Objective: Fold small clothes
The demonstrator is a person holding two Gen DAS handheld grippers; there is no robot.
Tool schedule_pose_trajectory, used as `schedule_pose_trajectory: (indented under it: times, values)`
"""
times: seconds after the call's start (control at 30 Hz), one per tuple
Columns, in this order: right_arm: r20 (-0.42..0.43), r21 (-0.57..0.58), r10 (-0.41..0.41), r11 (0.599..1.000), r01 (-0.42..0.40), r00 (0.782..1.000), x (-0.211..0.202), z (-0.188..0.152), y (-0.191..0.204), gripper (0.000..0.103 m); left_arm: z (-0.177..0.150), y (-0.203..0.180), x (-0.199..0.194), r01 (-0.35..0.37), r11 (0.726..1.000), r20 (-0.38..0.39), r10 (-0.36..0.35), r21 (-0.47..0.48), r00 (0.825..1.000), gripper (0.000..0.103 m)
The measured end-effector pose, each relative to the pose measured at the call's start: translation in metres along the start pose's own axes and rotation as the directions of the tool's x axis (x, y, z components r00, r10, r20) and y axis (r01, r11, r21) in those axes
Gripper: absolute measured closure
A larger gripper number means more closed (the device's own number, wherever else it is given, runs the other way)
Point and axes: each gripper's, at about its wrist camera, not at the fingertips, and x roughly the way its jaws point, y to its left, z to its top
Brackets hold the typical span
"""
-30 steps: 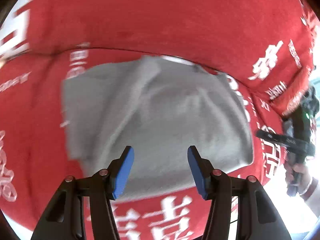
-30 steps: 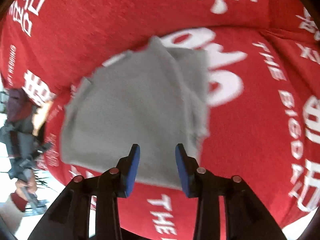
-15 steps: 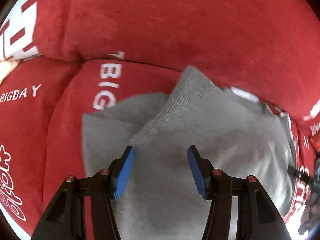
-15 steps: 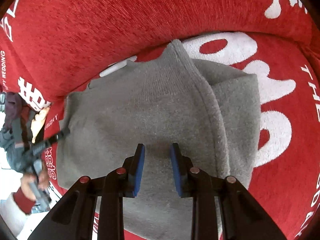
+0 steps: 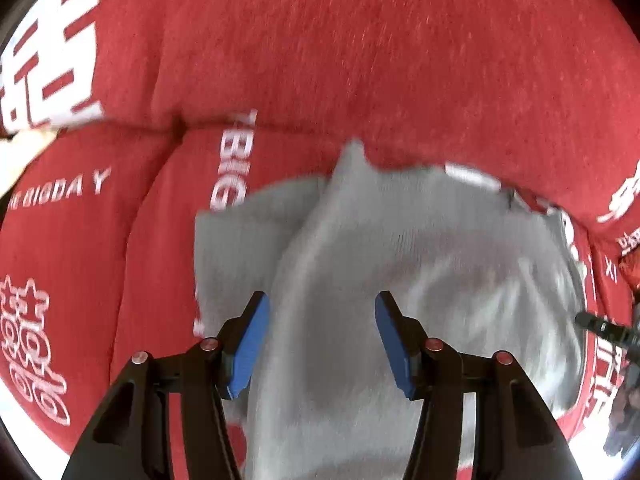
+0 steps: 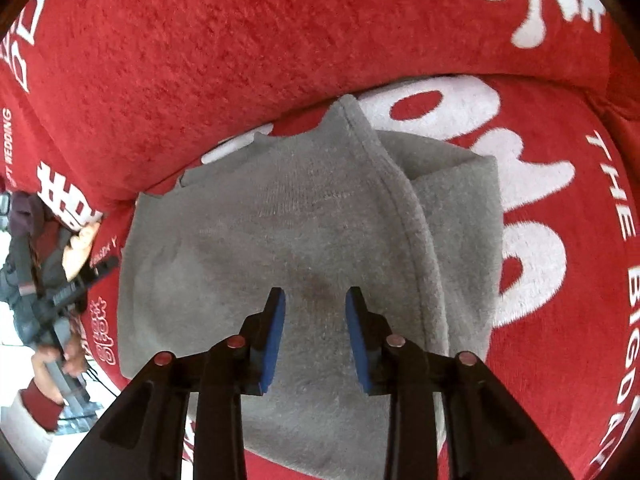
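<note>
Fingers first: both pairs of blue-padded fingers hang empty above the small grey knitted garment [image 6: 288, 240], which lies partly folded on a red plush sofa cover printed with white lettering [image 6: 240, 60], close against the seam where seat meets backrest. On the right gripper [image 6: 315, 302] the jaws stand narrowly apart and are opening, with nothing between them but the cloth below; whether the tips touch it I cannot tell. On the left gripper [image 5: 320, 306] the jaws stand about half apart, likewise clamping nothing. A thick hemmed edge runs from the garment's raised point down its right side in the right wrist view, with a second layer showing beyond it. The knit looks soft, light and limp, likely to sag and drag on the plush pile rather than slide, so a pinch on that stiffer hem or at a corner should serve best. At the far left of the right wrist view a person's hand [image 6: 80, 246] grips the other tool.
</note>
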Motion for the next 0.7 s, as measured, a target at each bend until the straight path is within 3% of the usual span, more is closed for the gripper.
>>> schedule_pose_trajectory:
  times: [0.13,0.3,0.5,0.63,0.7]
  values:
    - [-0.001,0.041,0.040,0.998,-0.040,0.999,-0.010,-0.012,-0.002,0.065,-0.032,0.020,-0.010,-0.009,1.000,-0.037,0.009,-0.015,0.999,0.047]
    - [-0.017,0.075,0.160,0.984,-0.159,0.987,-0.016,-0.035,0.011,0.059,-0.065,0.042,-0.016,-0.022,0.999,-0.099,0.018,-0.041,0.995,0.047]
    - [-0.074,0.105,0.231,0.969,-0.223,0.970,-0.002,-0.073,0.041,0.059,-0.099,0.057,-0.017,0.013,0.994,-0.141,-0.029,-0.113,0.990,0.047]
    - [-0.125,0.126,0.266,0.960,-0.251,0.956,0.014,-0.098,0.059,0.059,-0.111,0.056,-0.017,0.069,0.992,-0.137,-0.084,-0.106,0.987,0.047]
    - [-0.153,0.161,0.293,0.949,-0.269,0.944,0.022,-0.112,0.063,0.058,-0.114,0.053,-0.018,0.091,0.992,-0.126,-0.102,-0.089,0.987,0.060]
